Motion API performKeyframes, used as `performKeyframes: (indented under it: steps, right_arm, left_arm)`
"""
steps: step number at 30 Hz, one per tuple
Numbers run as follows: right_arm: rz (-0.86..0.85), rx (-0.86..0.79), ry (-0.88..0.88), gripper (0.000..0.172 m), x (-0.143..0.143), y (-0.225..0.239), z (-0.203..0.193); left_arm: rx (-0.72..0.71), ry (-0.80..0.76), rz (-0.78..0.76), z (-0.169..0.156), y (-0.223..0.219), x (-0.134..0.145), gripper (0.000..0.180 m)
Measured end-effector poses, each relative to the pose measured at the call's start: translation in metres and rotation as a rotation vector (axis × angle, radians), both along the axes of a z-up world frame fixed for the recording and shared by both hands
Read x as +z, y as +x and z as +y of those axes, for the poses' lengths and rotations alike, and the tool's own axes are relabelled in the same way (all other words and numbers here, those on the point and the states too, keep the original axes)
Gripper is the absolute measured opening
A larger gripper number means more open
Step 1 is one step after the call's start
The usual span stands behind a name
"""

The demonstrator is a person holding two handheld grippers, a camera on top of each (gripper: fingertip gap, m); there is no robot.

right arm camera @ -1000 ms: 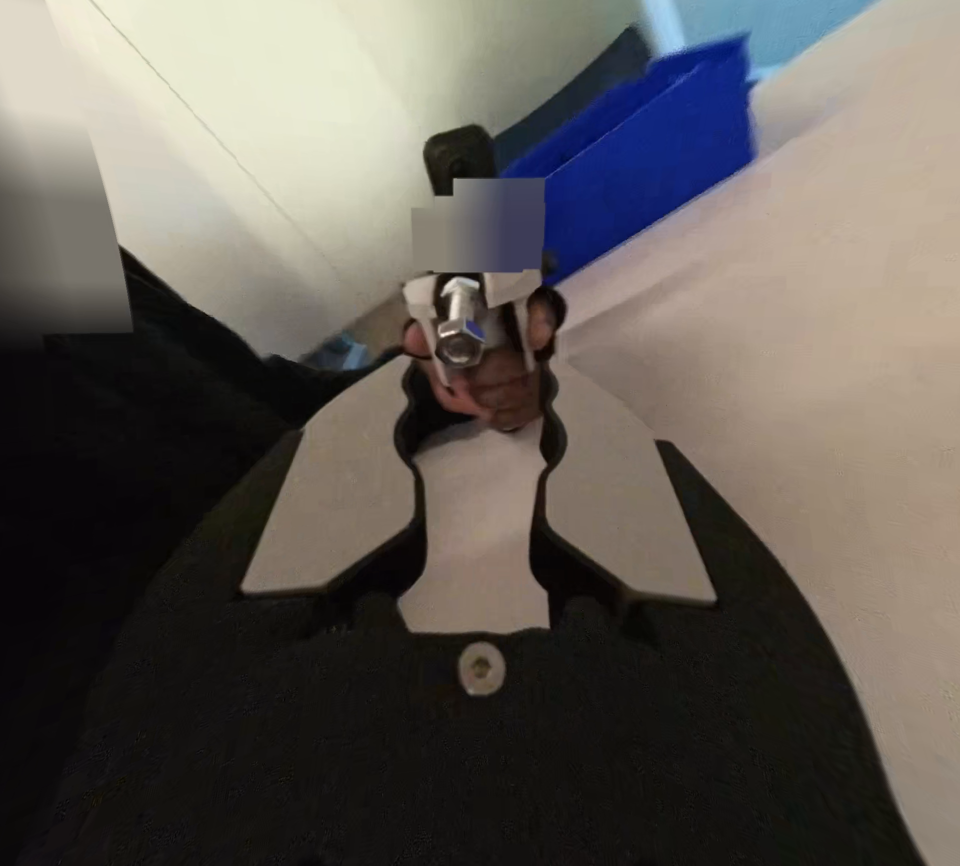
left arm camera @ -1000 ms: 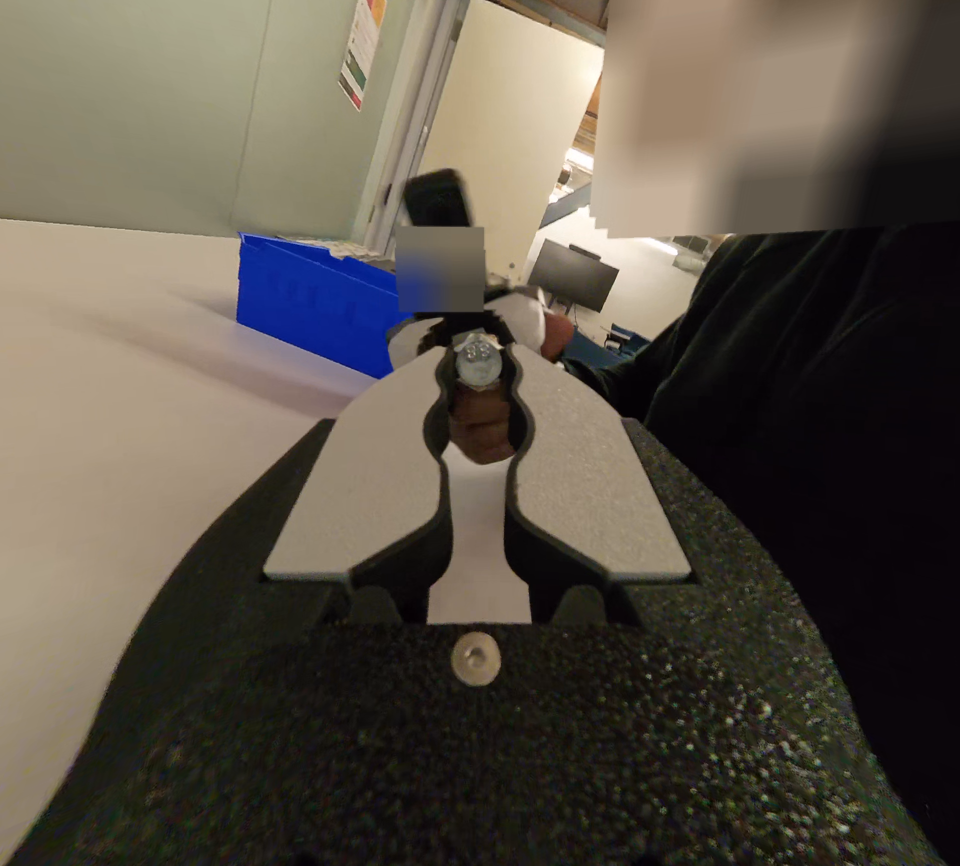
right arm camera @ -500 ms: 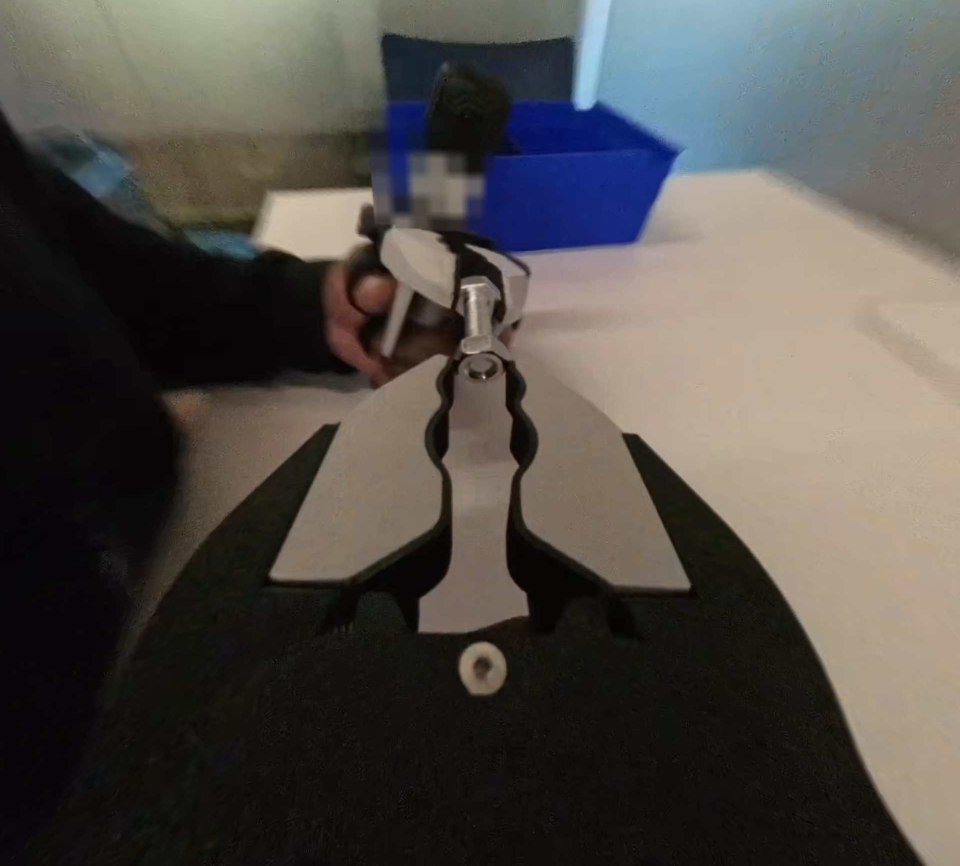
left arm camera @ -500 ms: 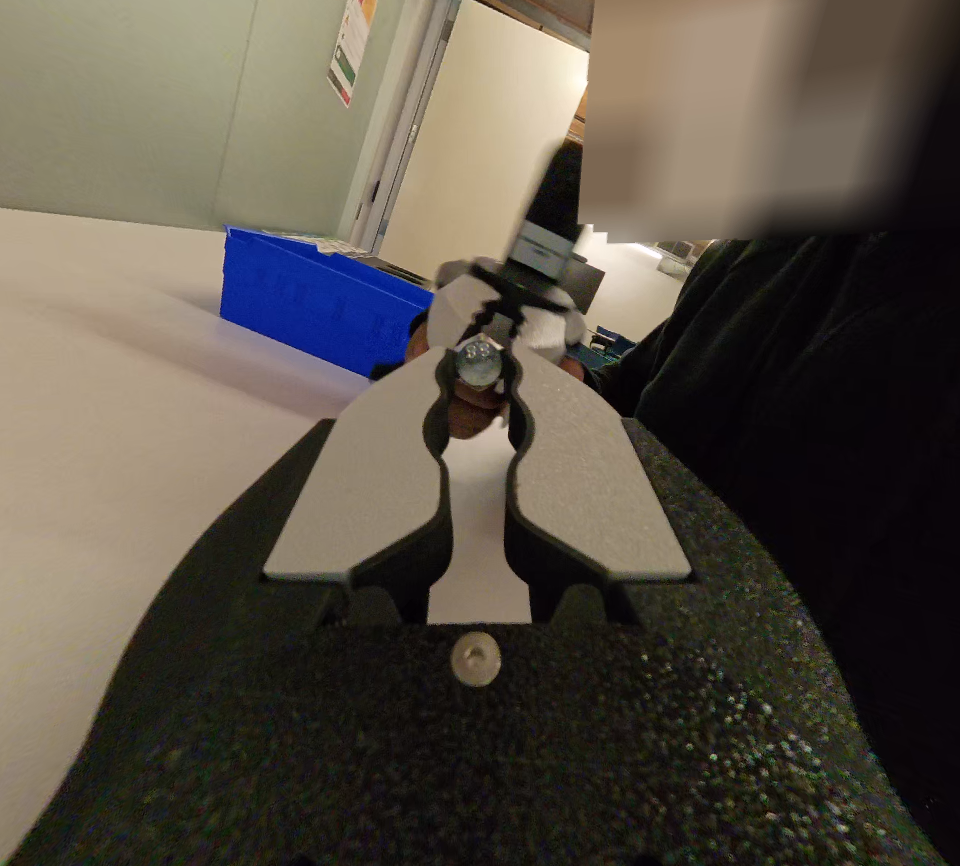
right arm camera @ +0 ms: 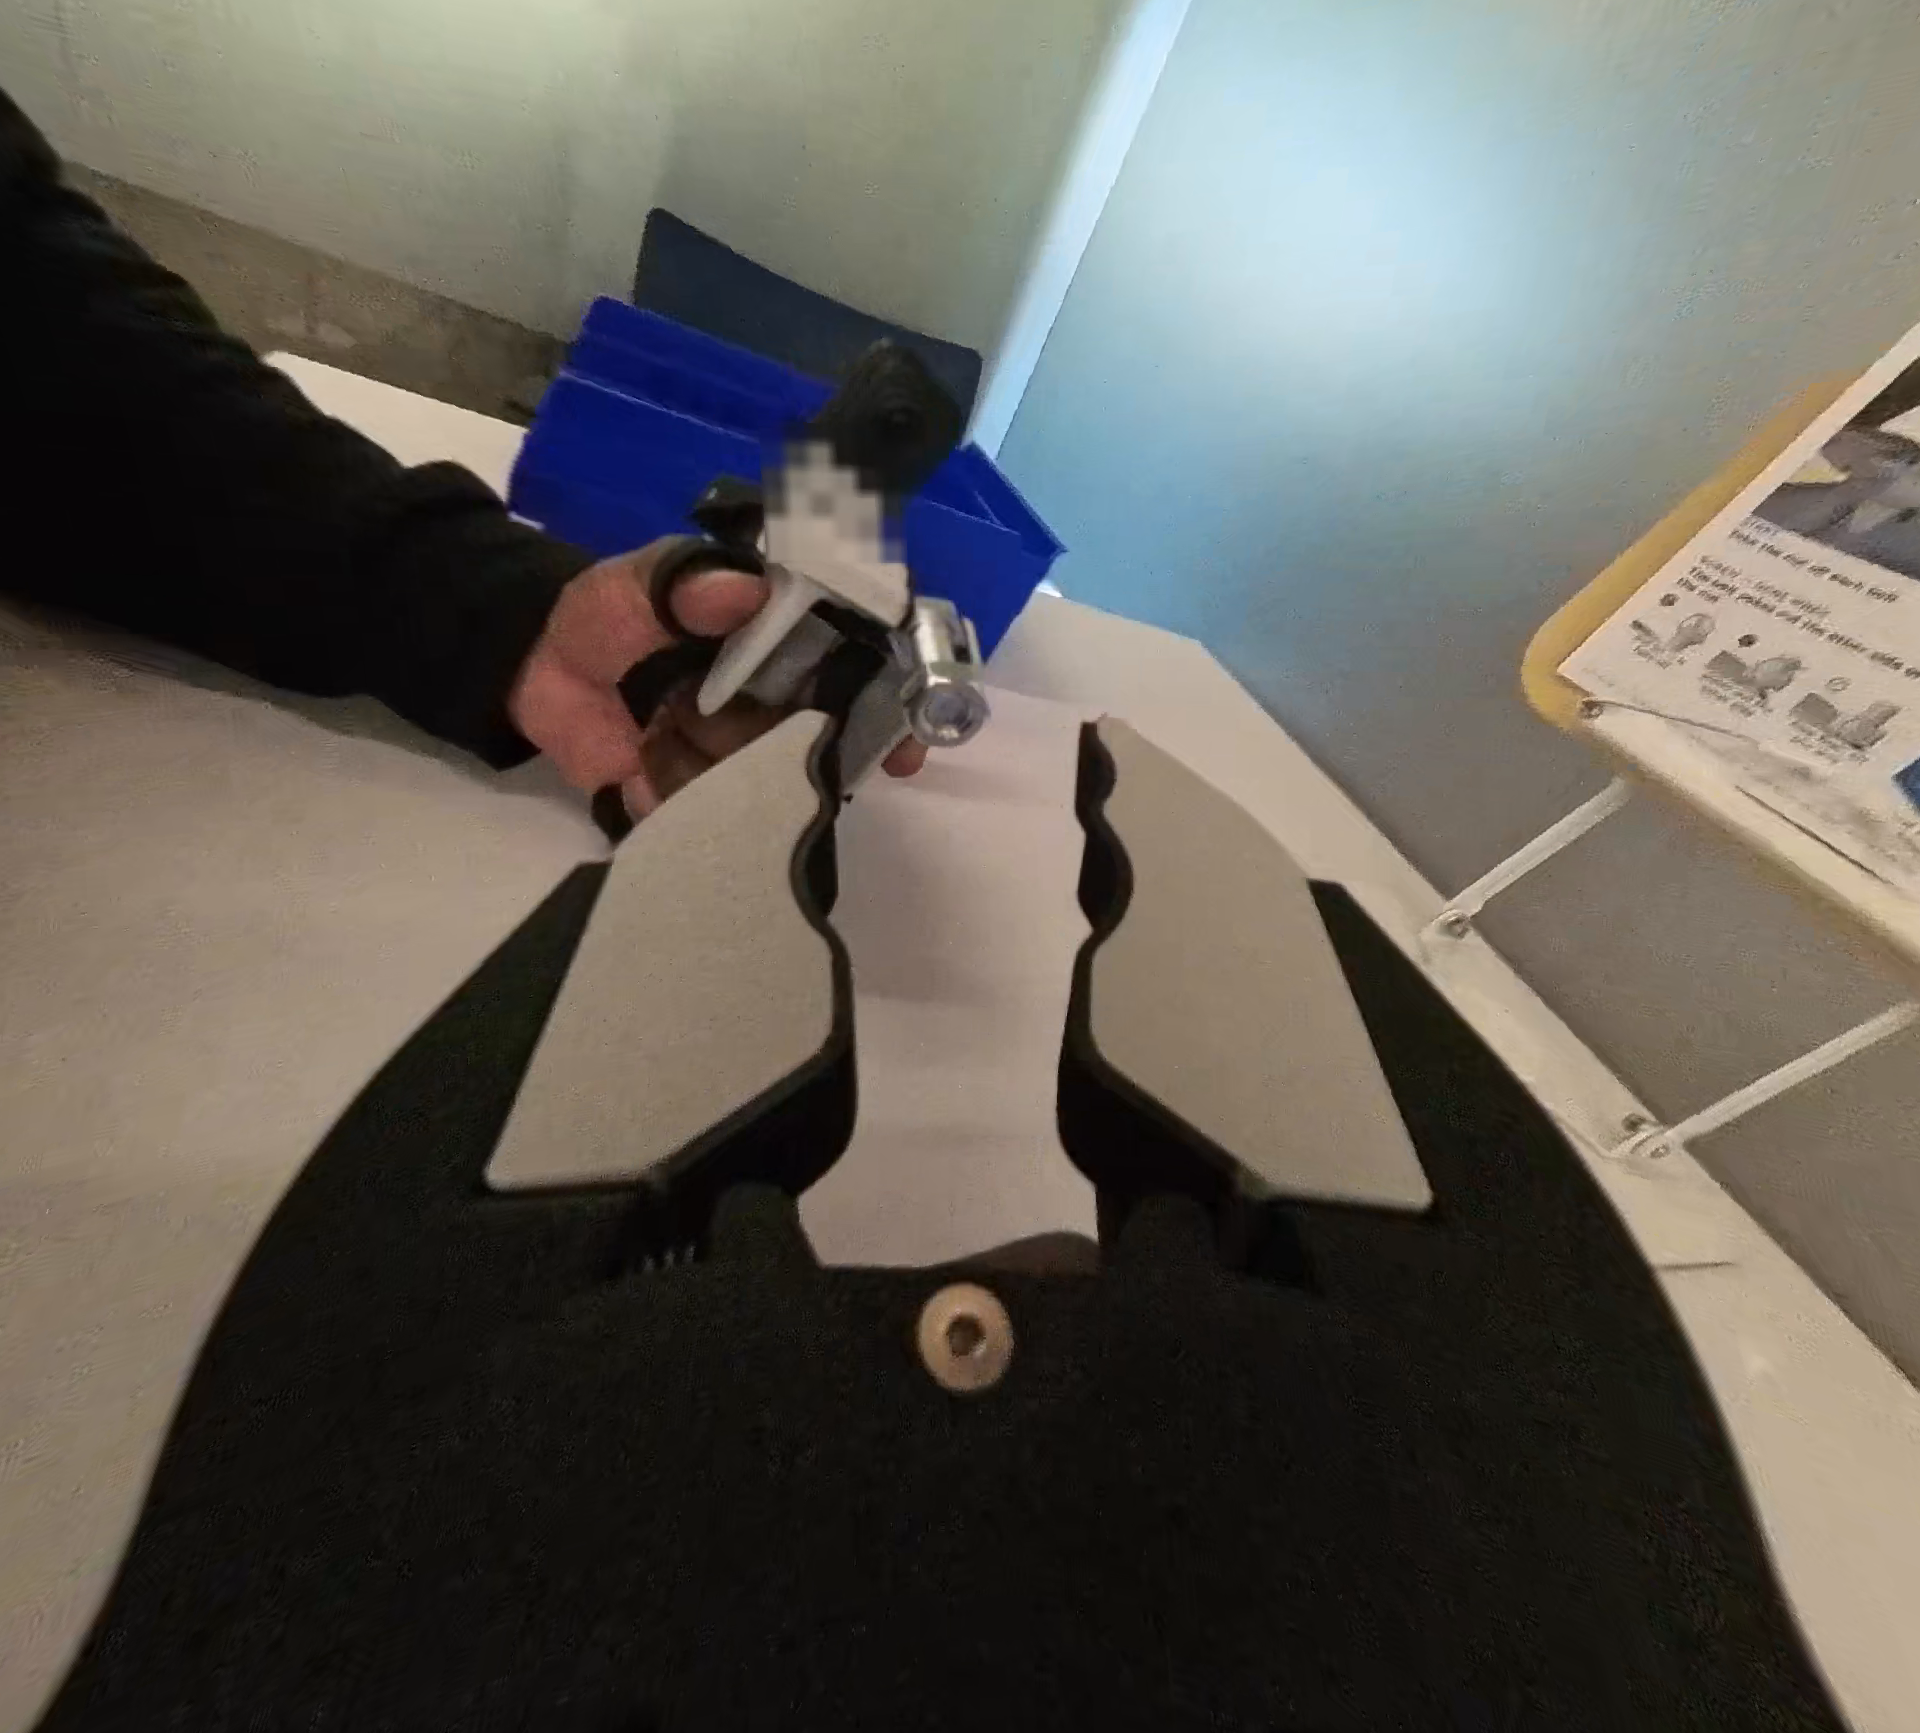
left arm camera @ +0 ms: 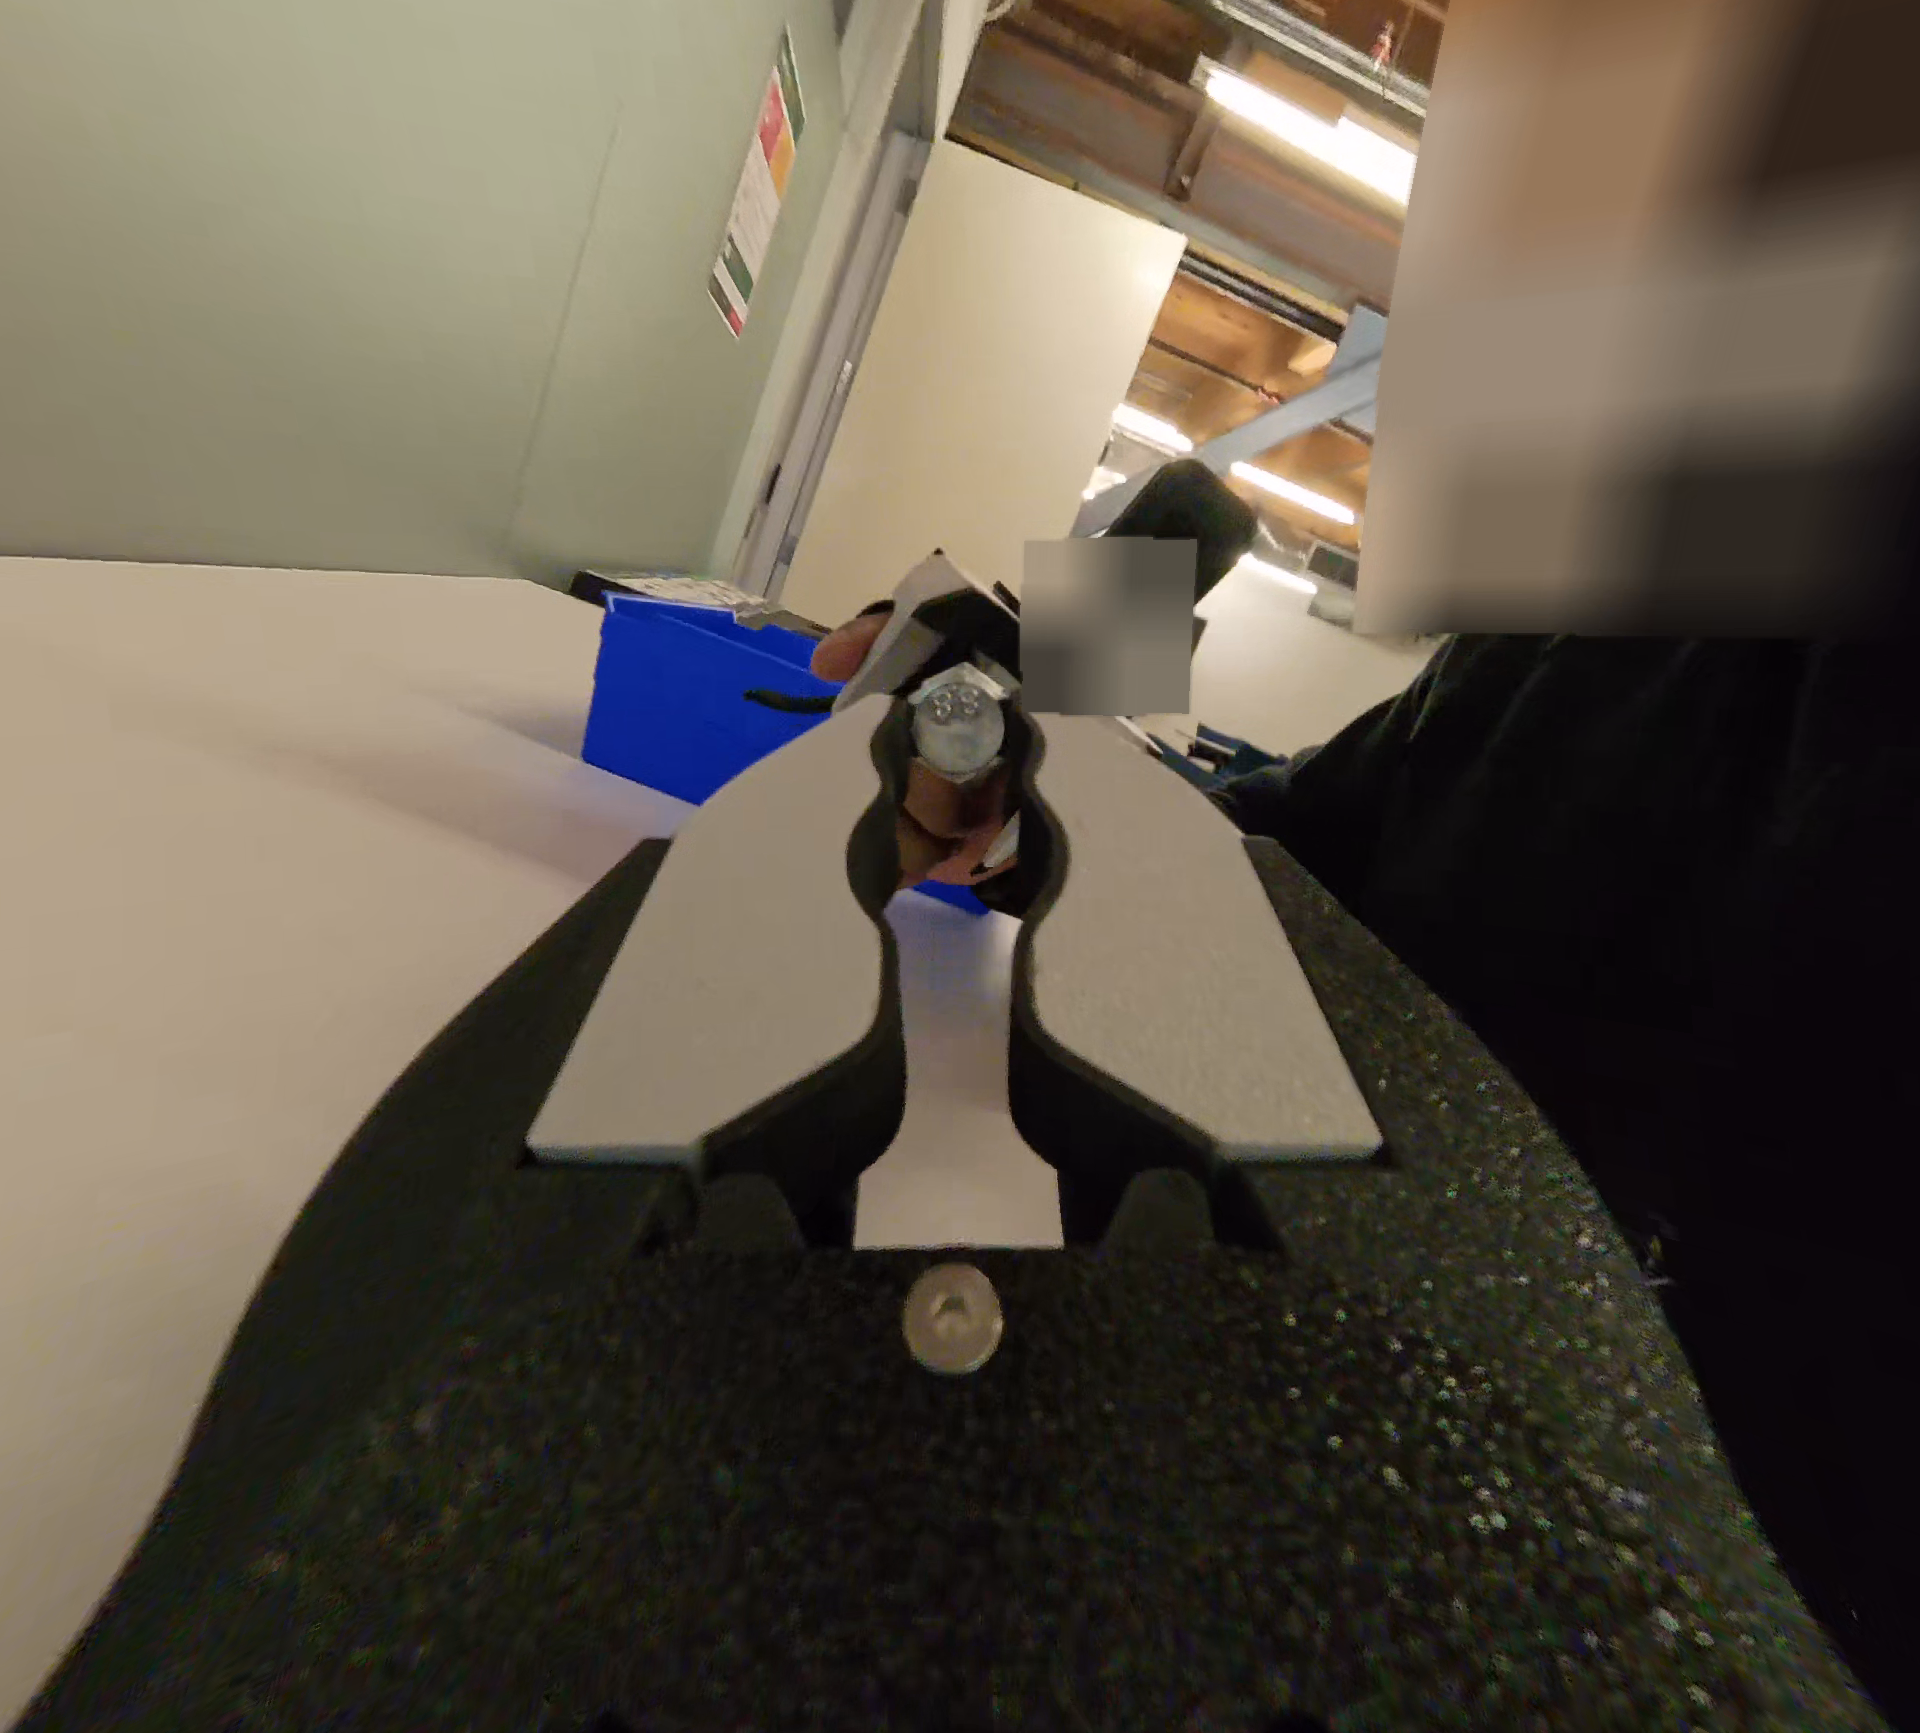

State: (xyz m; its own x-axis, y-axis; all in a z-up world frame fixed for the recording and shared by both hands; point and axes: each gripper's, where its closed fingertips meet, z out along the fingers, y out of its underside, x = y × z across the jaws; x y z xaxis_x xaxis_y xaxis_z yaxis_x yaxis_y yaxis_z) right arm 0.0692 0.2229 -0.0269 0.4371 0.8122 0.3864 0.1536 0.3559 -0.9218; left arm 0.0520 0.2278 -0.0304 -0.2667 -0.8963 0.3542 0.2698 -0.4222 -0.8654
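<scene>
My left gripper is shut on the hex head of a silver bolt and holds it above the white table. In the right wrist view the left gripper shows with a hand on its handle, and the bolt points at the camera with a nut on its shaft. My right gripper is open and empty. Its fingers stand wide apart just short of the bolt's free end and do not touch it. A grey finger of the right gripper shows just beyond the bolt in the left wrist view.
A blue bin stands on the table behind the grippers and also shows in the left wrist view. A stand holding a printed sheet is at the right table edge. A person in a dark sleeve is close on the left. Left and right tips are no more than a few centimetres apart.
Half a second ago my right gripper was shut on the nut end of the bolt. It has since opened and drawn back. My left gripper has kept its hold on the bolt head.
</scene>
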Motion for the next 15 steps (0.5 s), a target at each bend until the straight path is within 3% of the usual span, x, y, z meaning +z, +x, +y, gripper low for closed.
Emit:
performKeyframes:
  steps: [3, 12, 15]
  right_arm:
    - [0.037, -0.052, 0.052, 0.042, -0.004, 0.004, 0.012]
    - [-0.158, -0.117, 0.245, 0.037, -0.027, -0.005, 0.003]
    - [-0.186, -0.136, 0.242, 0.02, -0.03, -0.008, 0.003]
  left_arm:
    - [-0.026, 0.016, -0.016, 0.01, 0.003, 0.0, 0.017]
    - [-0.074, 0.067, 0.068, -0.005, 0.011, -0.011, 0.016]
    - [-0.084, 0.084, 0.105, -0.009, 0.015, -0.015, 0.016]
